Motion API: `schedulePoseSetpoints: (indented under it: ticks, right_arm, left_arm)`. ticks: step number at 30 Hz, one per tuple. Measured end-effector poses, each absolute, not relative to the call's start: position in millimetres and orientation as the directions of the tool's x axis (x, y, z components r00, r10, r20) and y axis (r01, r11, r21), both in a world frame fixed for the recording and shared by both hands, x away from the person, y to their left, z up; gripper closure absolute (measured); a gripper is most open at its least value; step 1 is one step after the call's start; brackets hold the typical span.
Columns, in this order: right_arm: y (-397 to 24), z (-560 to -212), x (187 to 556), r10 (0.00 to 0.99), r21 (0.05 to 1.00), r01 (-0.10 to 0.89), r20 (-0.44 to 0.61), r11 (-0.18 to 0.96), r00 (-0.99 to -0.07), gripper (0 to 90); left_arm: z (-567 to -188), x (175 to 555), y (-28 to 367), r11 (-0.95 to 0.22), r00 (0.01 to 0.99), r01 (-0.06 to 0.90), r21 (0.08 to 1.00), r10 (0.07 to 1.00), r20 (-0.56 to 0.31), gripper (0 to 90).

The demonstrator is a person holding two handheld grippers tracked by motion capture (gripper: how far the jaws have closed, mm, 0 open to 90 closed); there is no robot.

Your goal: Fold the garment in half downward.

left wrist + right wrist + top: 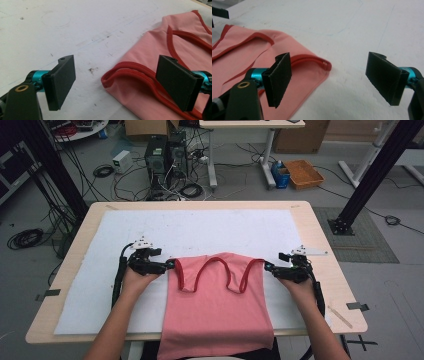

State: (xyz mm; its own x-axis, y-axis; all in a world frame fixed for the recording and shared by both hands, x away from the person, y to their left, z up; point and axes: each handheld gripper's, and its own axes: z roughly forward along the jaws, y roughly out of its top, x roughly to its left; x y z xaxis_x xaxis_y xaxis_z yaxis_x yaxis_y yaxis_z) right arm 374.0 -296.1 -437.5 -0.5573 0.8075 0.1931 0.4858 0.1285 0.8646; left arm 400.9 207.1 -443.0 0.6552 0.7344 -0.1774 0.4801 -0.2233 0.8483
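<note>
Your left gripper [172,265] is spread wide with nothing between its jaws – in the left gripper view one black pad sits over bare white mat and the other over pink cloth, and the folded, red-trimmed shoulder corner of the tank top [117,75] lies in the gap between them, untouched as far as you can see. Your right gripper [269,267] is released the same way: in the right gripper view the near jaw hangs over the pink fabric, the far one over the mat, and the opposite shoulder corner [323,65] with its red binding points into the open space between them. From above, each gripper sits just beside its own upper corner of the garment, your left hand [137,279] and right hand [300,287] coming up from the near edge. The pink tank top [217,310] lies flat at the middle of the white mat [200,227], straps toward the far side, neckline and armholes edged in darker red, its hem spilling over the near edge of the wooden table [330,275] – the mat covers most of that tabletop. Beyond the table the floor holds computer towers [165,155], tangled cables [25,237] and an orange crate [303,173]
</note>
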Motion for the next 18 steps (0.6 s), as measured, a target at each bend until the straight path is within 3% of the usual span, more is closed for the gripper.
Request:
schedulePoseSetpoints:
  ticks: [7, 14, 18]
  right_arm:
    - [-280.8, -441.6, 395.9, 0.804, 0.815, 0.555, 0.212, 0.168, -0.555, 21.0]
    - [-267.1, -445.5, 409.2, 0.788, 0.776, 0.594, 0.224, 0.213, -0.574, 30.1]
    - [-262.8, -449.5, 411.0, 0.777, 0.753, 0.606, 0.213, 0.256, -0.592, 35.9]
  left_arm:
    - [-447.2, 408.6, 205.7, -0.241, 0.633, 0.528, 0.814, 0.751, -0.188, 16.5]
    - [-451.9, 416.3, 193.1, -0.285, 0.649, 0.553, 0.783, 0.737, -0.19, 17.5]
    - [-451.5, 415.6, 189.0, -0.34, 0.67, 0.544, 0.767, 0.726, -0.154, 23.0]
